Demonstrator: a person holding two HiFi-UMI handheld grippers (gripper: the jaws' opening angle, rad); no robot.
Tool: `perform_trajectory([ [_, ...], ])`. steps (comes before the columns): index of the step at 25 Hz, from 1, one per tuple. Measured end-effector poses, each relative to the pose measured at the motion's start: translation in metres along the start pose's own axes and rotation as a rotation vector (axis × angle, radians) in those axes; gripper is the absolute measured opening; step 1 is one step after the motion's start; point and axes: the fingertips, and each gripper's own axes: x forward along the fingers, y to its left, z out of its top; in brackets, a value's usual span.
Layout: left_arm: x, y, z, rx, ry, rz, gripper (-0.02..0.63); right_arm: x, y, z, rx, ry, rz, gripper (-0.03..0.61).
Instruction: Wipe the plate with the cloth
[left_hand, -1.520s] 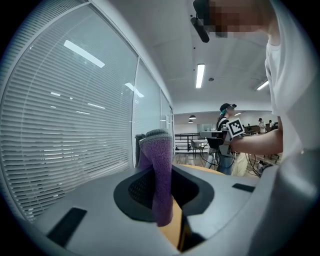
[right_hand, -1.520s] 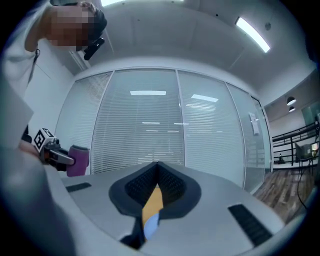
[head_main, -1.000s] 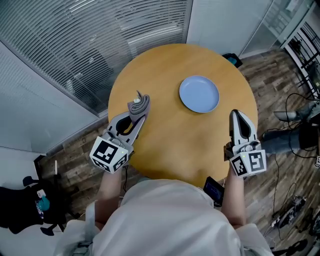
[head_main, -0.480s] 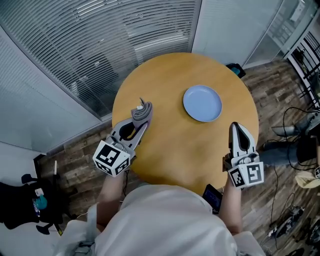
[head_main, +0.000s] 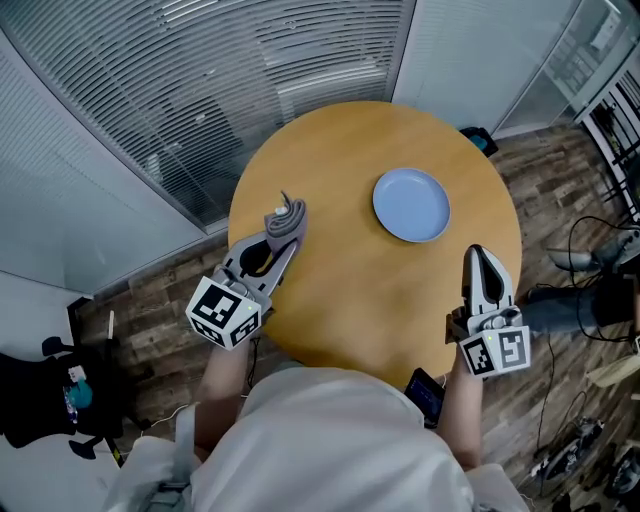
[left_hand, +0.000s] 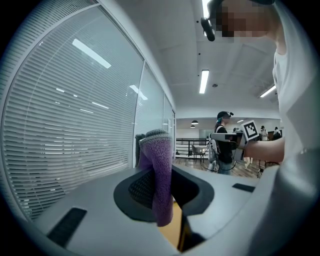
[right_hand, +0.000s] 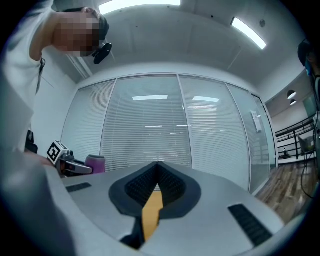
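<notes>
Your left gripper sits over the left edge of the round wooden table, with its marker cube hanging out past the rim over the plank floor. Its fingers are pinching the cloth, a grey-purple knit rag bunched into an upright fold. In the left gripper view the cloth stands wedged between the two dark pads, rising above the tips and hanging a little below them. The cloth is off the tabletop in your grip, well apart from the plate.

The plate, light blue and round, lies flat on the far right part of the table with nothing on it or touching it.

Your right gripper is at the table's right edge, nearer to you than the plate and pointing away from you, close to the plate but not touching it. In the right gripper view its fingers are pressed together at the tips with nothing between them; only a sliver of the table's wood shows through the gap behind them.
</notes>
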Motion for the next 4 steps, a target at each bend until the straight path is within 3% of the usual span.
perform_trajectory([
  [4,-0.005,0.0024,-0.0058,-0.005,0.0,0.006,0.055,0.0009,0.0043,-0.0041,0.002,-0.001,0.003,0.02],
])
